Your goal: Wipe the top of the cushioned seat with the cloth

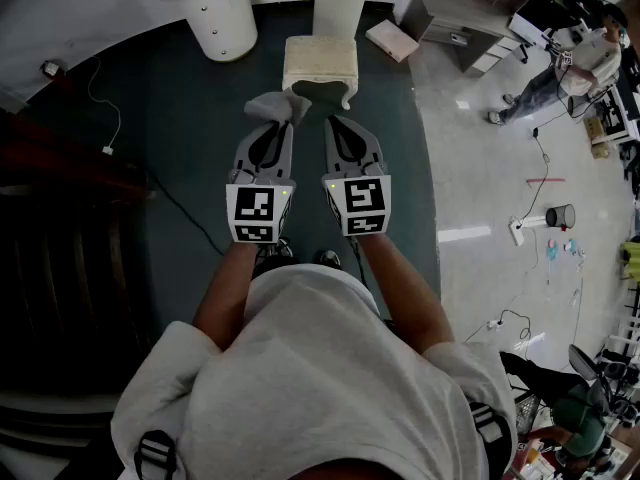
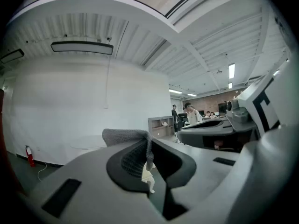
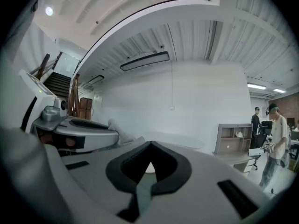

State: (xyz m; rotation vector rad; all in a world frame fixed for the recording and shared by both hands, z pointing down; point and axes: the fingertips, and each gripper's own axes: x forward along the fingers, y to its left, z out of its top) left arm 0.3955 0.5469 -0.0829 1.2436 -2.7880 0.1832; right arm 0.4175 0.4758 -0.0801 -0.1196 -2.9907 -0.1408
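Note:
The cream cushioned seat (image 1: 320, 60) stands on the teal carpet just ahead of both grippers. My left gripper (image 1: 284, 120) is shut on a grey cloth (image 1: 274, 106), which bunches out past its tips, short of the seat's near left corner. In the left gripper view the cloth (image 2: 125, 136) drapes over the closed jaws of the left gripper (image 2: 148, 147). My right gripper (image 1: 336, 124) is held level beside the left one, shut with nothing in it; its tips meet in the right gripper view (image 3: 149, 154). That view also shows the cloth (image 3: 117, 129) at the left.
A white cylinder (image 1: 218, 18) and a white column base (image 1: 342, 3) stand behind the seat. A flat box (image 1: 392, 40) lies at the carpet's right edge, near a grey desk (image 1: 455, 13). A person (image 1: 578, 66) stands far right. Cables cross the floor.

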